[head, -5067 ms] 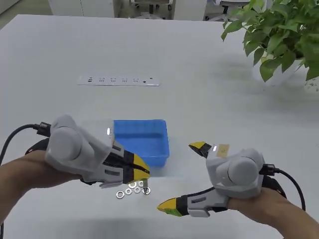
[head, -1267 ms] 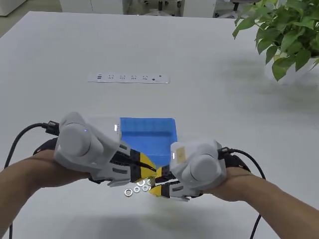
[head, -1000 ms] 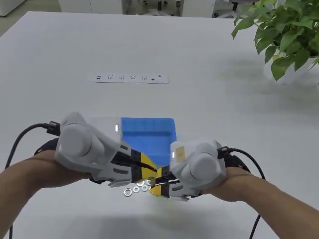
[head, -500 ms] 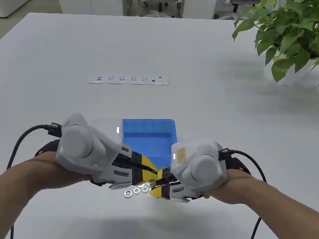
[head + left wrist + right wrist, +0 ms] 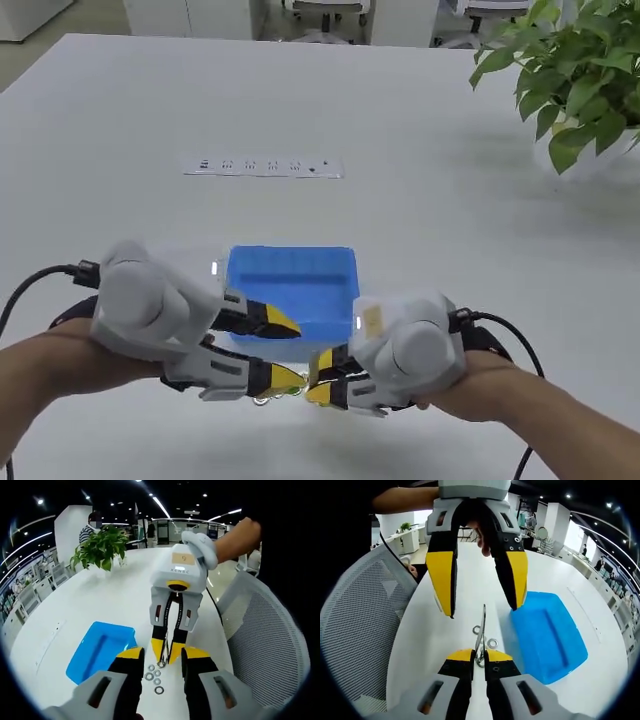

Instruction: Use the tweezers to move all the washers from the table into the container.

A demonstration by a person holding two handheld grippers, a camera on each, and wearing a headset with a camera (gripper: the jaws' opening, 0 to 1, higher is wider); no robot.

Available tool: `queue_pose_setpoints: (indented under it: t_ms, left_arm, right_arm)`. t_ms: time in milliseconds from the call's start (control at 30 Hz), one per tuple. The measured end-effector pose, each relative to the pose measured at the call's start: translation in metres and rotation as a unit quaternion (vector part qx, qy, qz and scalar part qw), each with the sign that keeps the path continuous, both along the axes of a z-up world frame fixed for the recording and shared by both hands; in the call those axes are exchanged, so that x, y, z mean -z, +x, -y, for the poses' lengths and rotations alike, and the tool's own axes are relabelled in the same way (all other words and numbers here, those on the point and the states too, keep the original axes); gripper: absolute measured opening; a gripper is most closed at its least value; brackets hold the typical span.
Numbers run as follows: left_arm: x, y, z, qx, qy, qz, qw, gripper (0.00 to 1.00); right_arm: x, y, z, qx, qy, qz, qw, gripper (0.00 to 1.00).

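Tweezers (image 5: 481, 630) pinched in right gripper (image 5: 479, 655), washers (image 5: 492, 643) half-hidden

no legible text anywhere

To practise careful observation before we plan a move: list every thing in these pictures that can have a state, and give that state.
left hand-held gripper, open, holding nothing.
right hand-held gripper, shut on the tweezers.
tweezers, gripped, tips by the washers.
washers, loose on the table, outside the container.
container, open-topped, empty.
power strip, nothing plugged in.
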State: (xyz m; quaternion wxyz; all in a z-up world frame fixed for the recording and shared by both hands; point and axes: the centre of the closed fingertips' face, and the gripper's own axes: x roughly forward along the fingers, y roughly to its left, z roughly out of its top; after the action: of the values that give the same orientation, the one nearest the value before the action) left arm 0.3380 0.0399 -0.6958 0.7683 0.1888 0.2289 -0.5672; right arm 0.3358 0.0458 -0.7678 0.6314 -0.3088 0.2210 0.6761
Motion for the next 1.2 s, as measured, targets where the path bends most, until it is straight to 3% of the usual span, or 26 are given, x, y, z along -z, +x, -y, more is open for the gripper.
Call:
queue_pose_setpoints:
  t_ms: [233, 300, 800, 900, 1200]
  left_arm:
    - [-0.002, -0.001, -0.008, -0.029, -0.021, -0.015, 0.9992, 0.53]
    - [-0.004, -0.001, -0.01, -0.038, -0.033, -0.015, 0.9986, 0.56]
    - [-0.011, -0.003, -0.03, -0.104, -0.054, -0.007, 0.9931, 0.86]
    - [-0.014, -0.003, -0.033, -0.114, -0.071, -0.013, 0.9909, 0.88]
    - [-0.013, 0.0, -0.042, -0.131, -0.073, -0.008, 0.9887, 0.96]
  right_arm:
    - [-0.008, 0.0, 0.001, 0.002, 0.002, -0.001, 1.0, 0.09]
    - [-0.012, 0.001, 0.0, 0.001, 0.003, 0.002, 1.0, 0.09]
    - [-0.046, 0.017, -0.004, 0.006, 0.022, 0.015, 0.9996, 0.09]
    - [-0.053, 0.02, -0.006, 0.009, 0.028, 0.015, 0.9995, 0.09]
    - [-0.068, 0.034, -0.008, 0.01, 0.037, 0.017, 0.9991, 0.09]
